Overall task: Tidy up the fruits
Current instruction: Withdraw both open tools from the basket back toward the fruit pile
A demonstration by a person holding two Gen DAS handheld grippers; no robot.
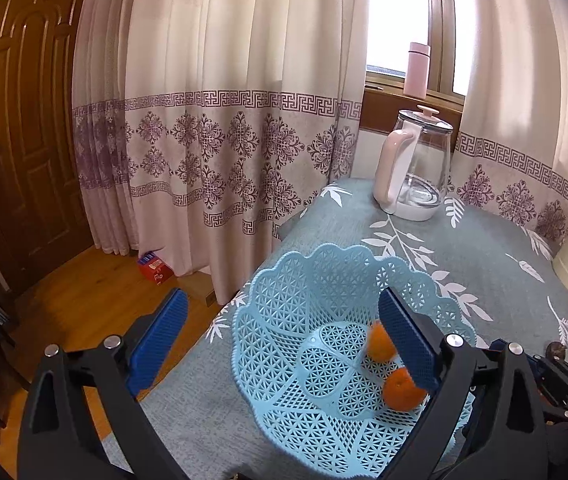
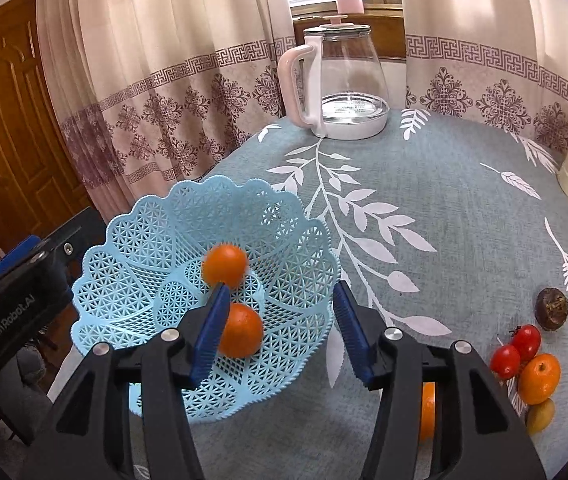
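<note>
**Blue lattice basket near the edge, two oranges in, more fruit waiting**

Pale blue plastic, pierced all over, the basket (image 2: 203, 292) sits in the lower left of the right wrist view, close to the left edge of the cloth-covered surface (image 2: 444, 200). Two oranges lie inside: one (image 2: 224, 265) towards the middle, blurred, possibly rolling, the other (image 2: 241, 330) lower down beside it.

The right hand-held gripper (image 2: 279, 324) hangs over the basket's near rim, jaws apart and holding nothing. The left hand-held gripper (image 1: 284, 336) is likewise spread and empty, above the basket's left side.

Risks, as I judge them: the basket looks light, so a finger catching its scalloped rim could drag it towards the edge and the floor. An orange dropped from height could bounce out.

Remaining fruit clusters at the lower right: two cherry tomatoes (image 2: 516, 350), another orange (image 2: 540, 378), a yellowish fruit (image 2: 540, 416) and a dark round fruit (image 2: 552, 308).

The basket is round and opens upward, with no clear long axis; the oranges are near-spherical, so grasp direction matters little.
</note>
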